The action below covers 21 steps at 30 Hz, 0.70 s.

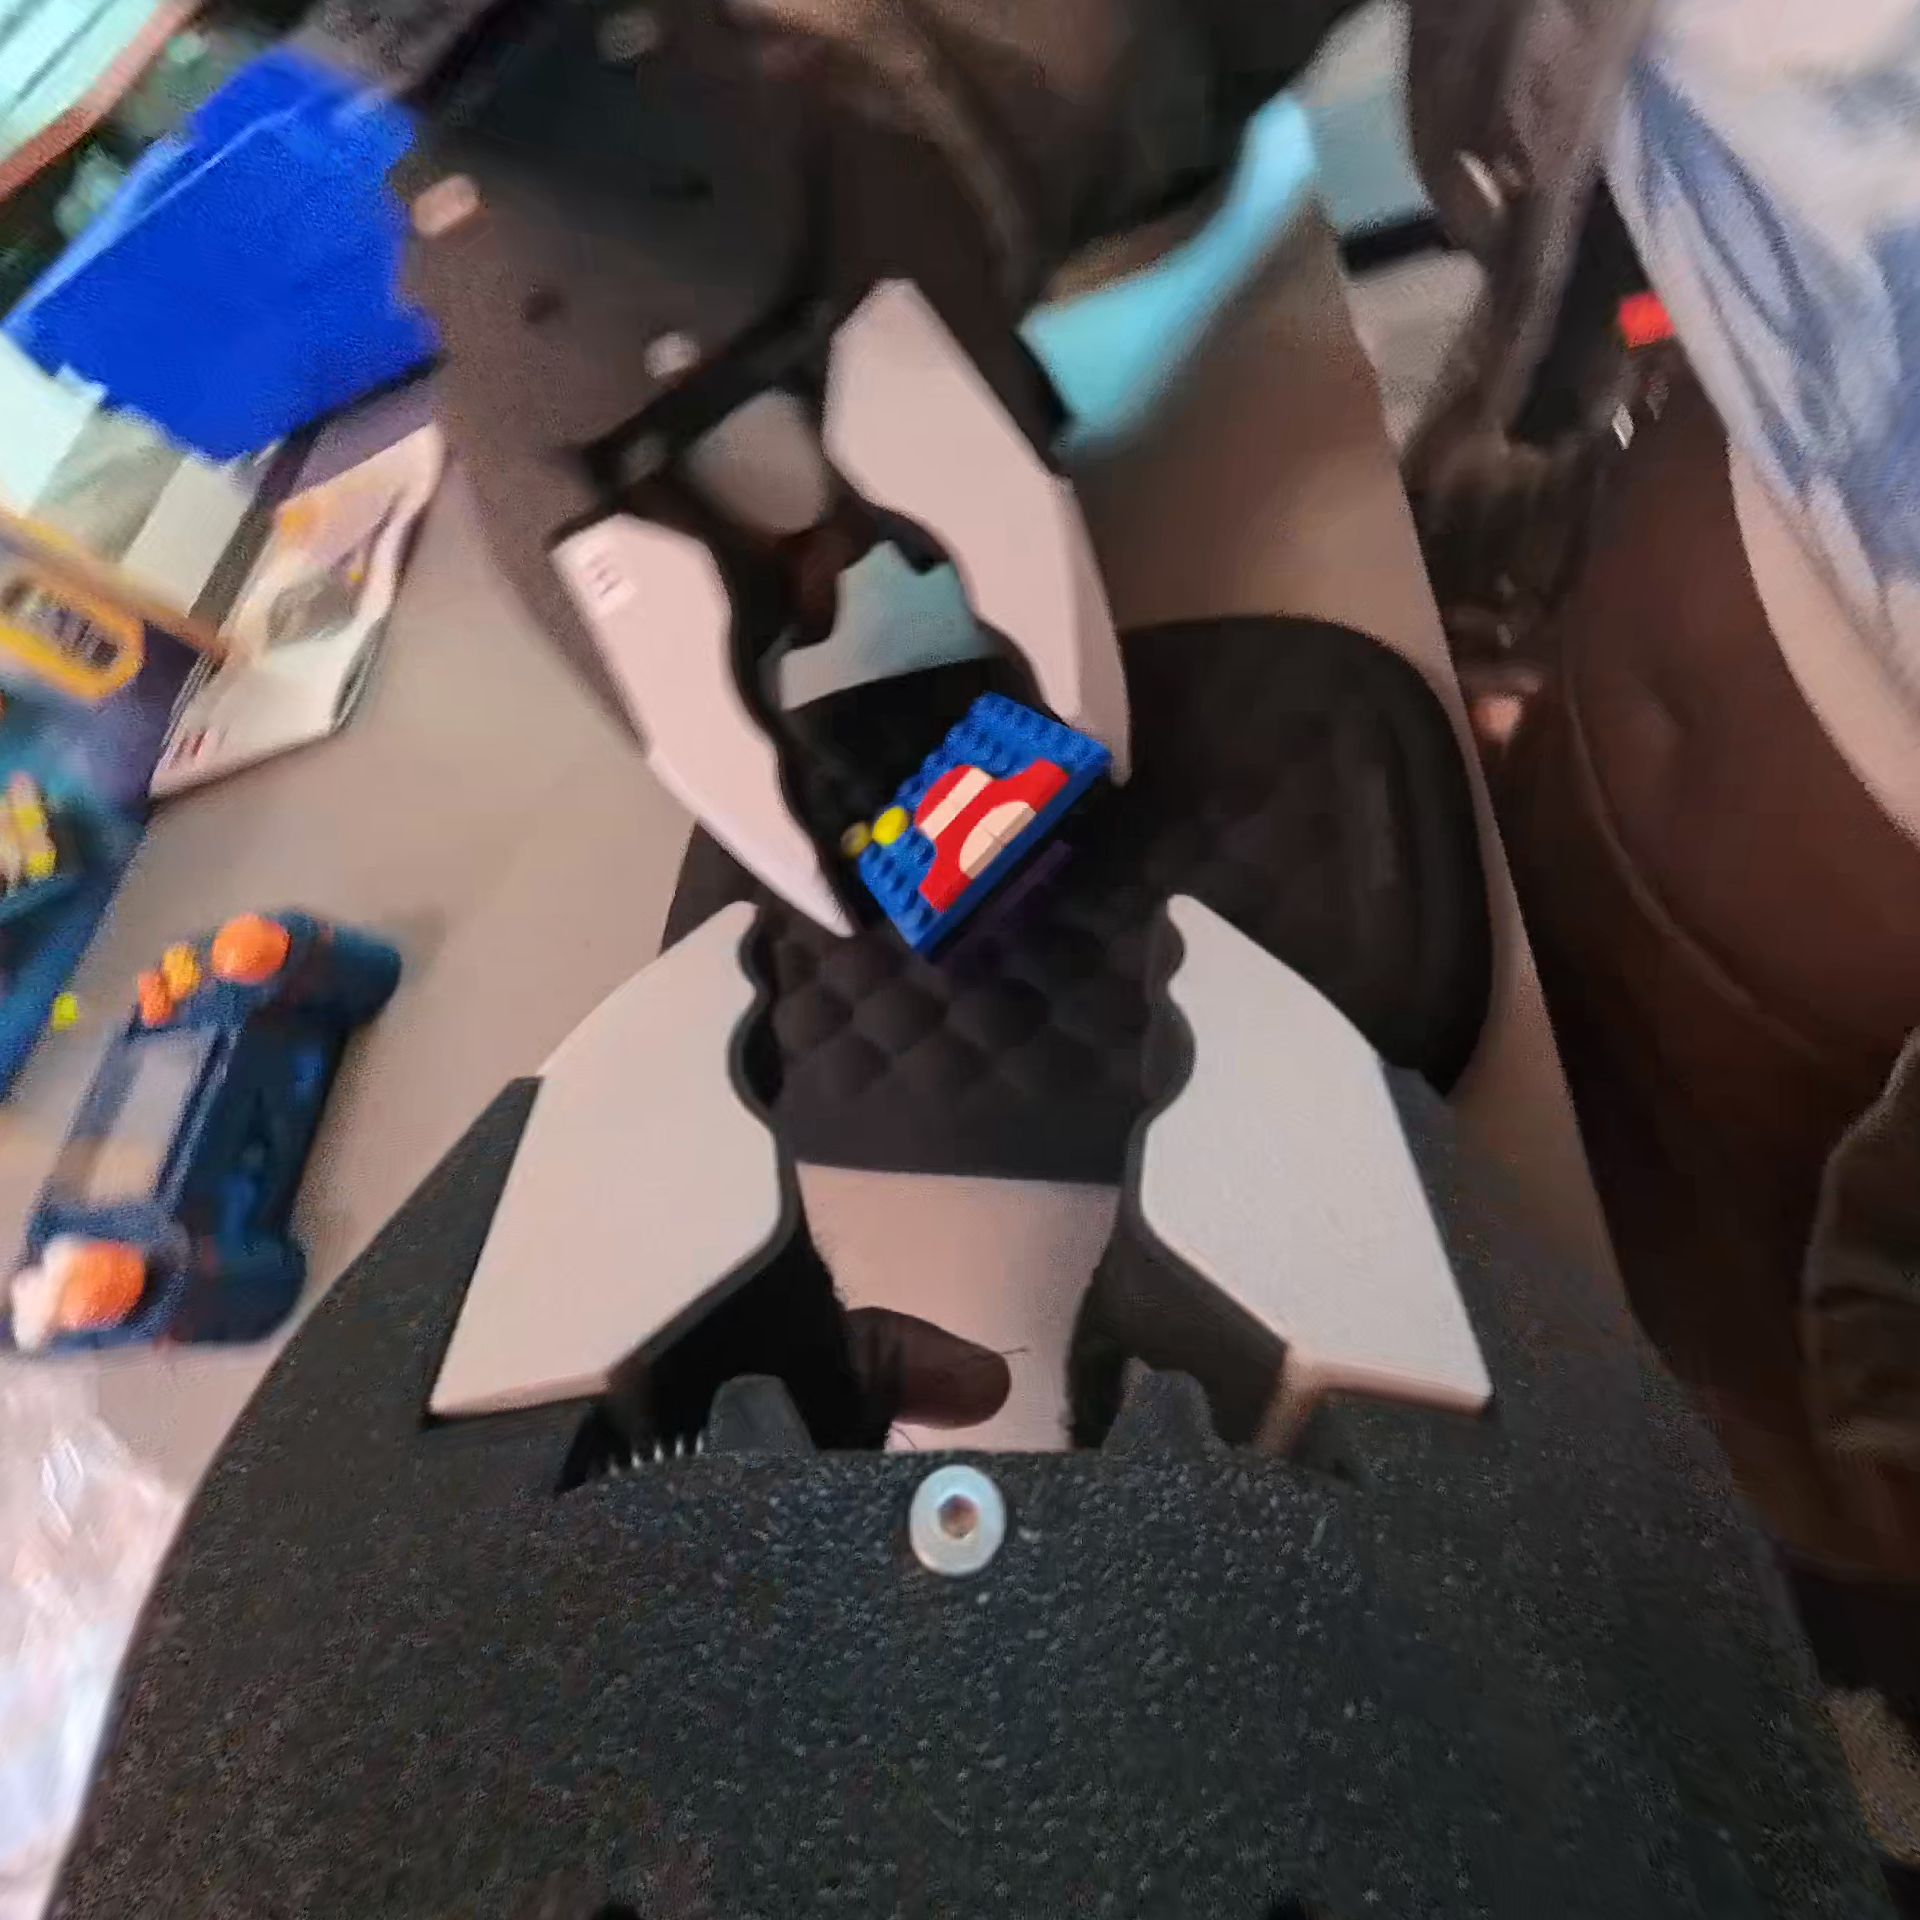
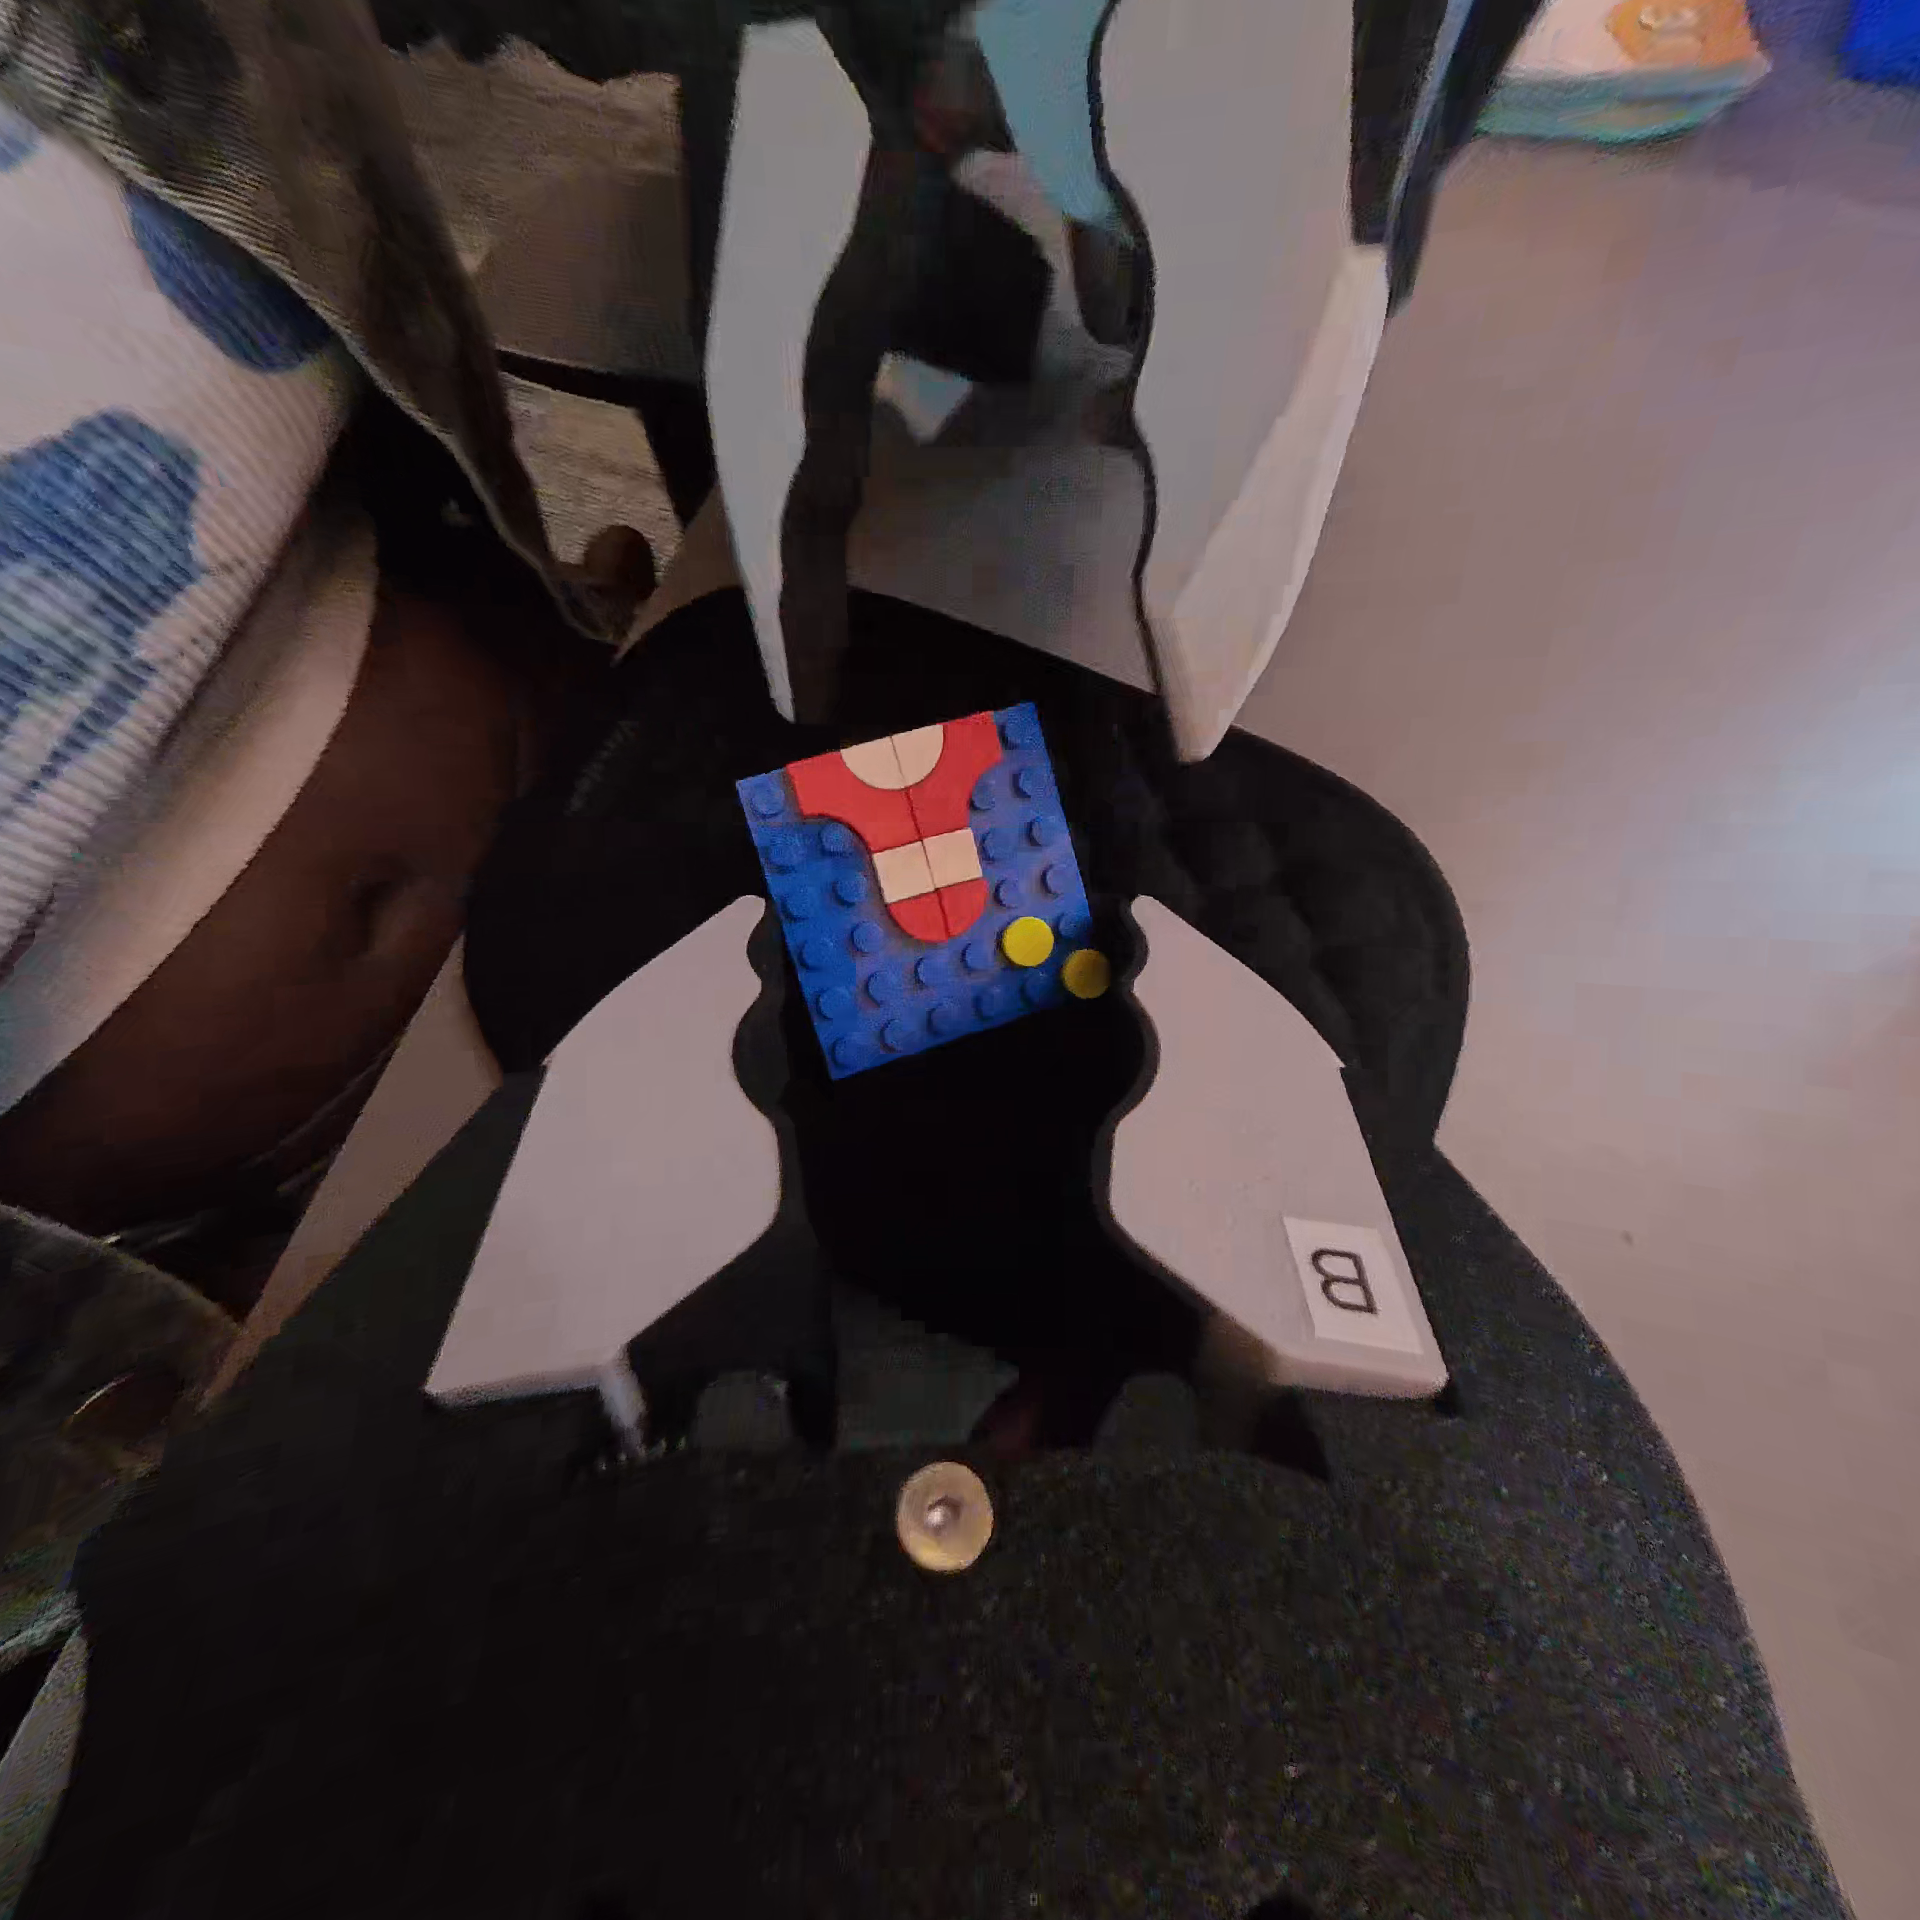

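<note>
1. Left wrist view: no legible writing. The left gripper [image 1: 961, 925], with smooth pale fingers on a grainy black body, gapes wide and holds nothing, above a black quilted pad [image 1: 935, 1039] on the matte grey table [image 1: 499, 831]. Opposite, the right gripper [image 1: 977, 831] pinches a tilted blue studded plate [image 1: 987, 821] bearing glossy red and beige tiles and two round yellow studs.
2. Right wrist view: a white sticker [image 2: 1351, 1288] with one black character sits on the right gripper's finger. The square plate spans its fingertips, edges touching both.
</note>
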Motion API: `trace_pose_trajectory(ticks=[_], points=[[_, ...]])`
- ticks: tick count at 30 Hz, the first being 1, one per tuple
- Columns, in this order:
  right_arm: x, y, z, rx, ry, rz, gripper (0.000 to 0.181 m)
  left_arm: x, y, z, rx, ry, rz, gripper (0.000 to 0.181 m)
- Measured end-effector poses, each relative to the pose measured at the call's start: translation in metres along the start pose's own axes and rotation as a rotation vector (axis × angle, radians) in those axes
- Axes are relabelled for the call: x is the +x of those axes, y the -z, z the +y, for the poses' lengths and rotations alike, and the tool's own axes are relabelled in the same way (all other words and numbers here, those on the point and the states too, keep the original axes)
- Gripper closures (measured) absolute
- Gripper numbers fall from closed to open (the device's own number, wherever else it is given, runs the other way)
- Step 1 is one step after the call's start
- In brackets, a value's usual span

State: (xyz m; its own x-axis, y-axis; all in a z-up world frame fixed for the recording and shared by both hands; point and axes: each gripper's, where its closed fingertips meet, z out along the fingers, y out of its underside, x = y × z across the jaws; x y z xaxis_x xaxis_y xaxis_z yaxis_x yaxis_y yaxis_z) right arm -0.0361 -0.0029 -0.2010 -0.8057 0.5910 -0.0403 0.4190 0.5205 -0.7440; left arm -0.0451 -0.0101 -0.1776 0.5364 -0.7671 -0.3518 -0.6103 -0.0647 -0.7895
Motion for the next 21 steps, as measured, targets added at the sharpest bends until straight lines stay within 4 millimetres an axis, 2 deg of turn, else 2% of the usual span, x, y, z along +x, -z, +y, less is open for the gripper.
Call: trace_pose_trajectory(ticks=[3, 4, 5, 6, 7, 8, 12, 14, 17, 21], points=[[0.008, 0.006, 0.006, -0.101, -0.032, 0.203, 0.12, -0.018, 0.006, -0.011, 0.068, 0.25, -0.166, 0.112], [0.007, 0.006, 0.006, -0.128, -0.043, 0.235, 0.121, -0.018, 0.004, -0.014, 0.07, 0.31, -0.182, 0.114], [0.006, 0.007, 0.004, -0.124, -0.052, 0.25, 0.118, -0.016, 0.0, -0.016, 0.061, 0.361, -0.182, 0.119], [0.004, 0.009, 0.001, -0.103, -0.07, 0.245, 0.102, -0.014, -0.004, -0.017, 0.053, 0.398, -0.183, 0.123], [0.002, 0.013, -0.001, -0.077, -0.1, 0.22, 0.096, -0.014, -0.007, -0.016, 0.045, 0.425, -0.189, 0.129], [0.001, 0.017, -0.002, -0.047, -0.136, 0.193, 0.098, -0.015, -0.01, -0.013, 0.026, 0.438, -0.202, 0.14], [0.015, 0.042, -0.005, 0.07, -0.255, 0.197, 0.15, -0.017, -0.017, -0.001, -0.047, 0.46, -0.235, 0.159], [0.022, 0.043, -0.002, 0.042, -0.299, 0.237, 0.162, -0.016, -0.021, 0.004, -0.099, 0.47, -0.234, 0.168], [0.019, 0.035, 0.002, -0.017, -0.299, 0.277, 0.172, -0.013, -0.025, 0.002, -0.115, 0.497, -0.211, 0.174], [0.02, 0.026, 0.008, -0.087, -0.312, 0.319, 0.165, -0.016, -0.028, 0.011, -0.157, 0.506, -0.27, 0.18]])
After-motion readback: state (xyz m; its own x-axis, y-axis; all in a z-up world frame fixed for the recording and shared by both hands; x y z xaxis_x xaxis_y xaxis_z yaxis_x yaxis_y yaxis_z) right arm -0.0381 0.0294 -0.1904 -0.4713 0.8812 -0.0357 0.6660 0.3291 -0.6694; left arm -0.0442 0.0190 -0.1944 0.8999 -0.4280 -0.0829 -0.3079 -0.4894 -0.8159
